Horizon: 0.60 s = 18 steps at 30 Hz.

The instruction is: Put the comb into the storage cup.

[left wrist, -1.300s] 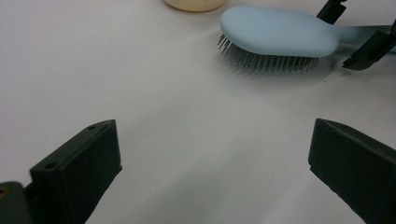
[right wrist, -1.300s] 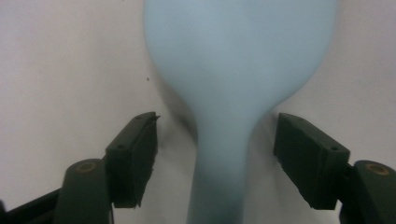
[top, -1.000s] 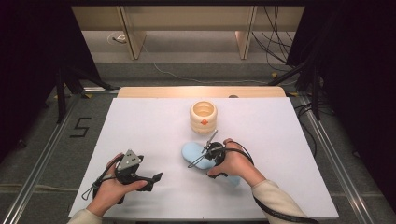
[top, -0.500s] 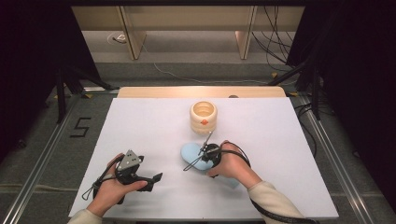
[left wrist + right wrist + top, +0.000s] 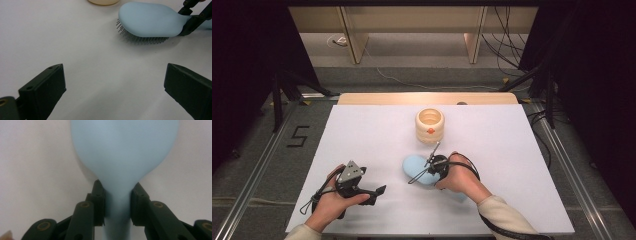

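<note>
Gripping the pale blue hairbrush by its neck

The right gripper (image 5: 117, 205) had just been closing, and its fingers (image 5: 98, 202) were clamped on the hairbrush (image 5: 422, 167) where handle narrows into head, likely because that waist gave the firmest hold. The brush lay bristles down on the white bench (image 5: 522, 150), just on the person's side of the cream ribbed jar (image 5: 430, 125). The left gripper (image 5: 379, 190), left of the brush and well apart from it, rested with fingers (image 5: 42, 87) spread wide, seemingly waiting.
</note>
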Tool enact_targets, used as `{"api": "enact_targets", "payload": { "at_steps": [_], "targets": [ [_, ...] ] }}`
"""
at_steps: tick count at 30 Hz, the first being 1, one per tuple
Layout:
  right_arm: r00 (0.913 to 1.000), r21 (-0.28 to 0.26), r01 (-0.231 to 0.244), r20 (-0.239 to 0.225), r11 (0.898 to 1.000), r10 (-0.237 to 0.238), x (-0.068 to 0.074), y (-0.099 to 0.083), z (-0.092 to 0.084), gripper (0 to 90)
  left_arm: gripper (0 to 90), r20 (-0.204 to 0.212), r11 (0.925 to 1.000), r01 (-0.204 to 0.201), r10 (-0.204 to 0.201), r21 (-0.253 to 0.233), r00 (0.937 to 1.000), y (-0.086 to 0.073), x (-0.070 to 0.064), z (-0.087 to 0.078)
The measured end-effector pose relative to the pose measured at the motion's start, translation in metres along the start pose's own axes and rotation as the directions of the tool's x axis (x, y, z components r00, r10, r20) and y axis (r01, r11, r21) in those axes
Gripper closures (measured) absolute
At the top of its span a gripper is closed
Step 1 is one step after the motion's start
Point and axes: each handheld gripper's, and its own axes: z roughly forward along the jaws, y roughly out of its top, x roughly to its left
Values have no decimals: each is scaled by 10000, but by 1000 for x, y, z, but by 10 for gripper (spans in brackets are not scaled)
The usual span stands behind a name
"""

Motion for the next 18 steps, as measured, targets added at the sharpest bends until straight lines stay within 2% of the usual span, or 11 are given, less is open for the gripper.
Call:
{"api": "enact_targets", "payload": {
  "at_steps": [18],
  "targets": [
    [10000,-623,-66,-48,9980,63,-1,-9,-2,707,36,3,10000,66,-66,12,10000,-1,0,0]
  ]
}}
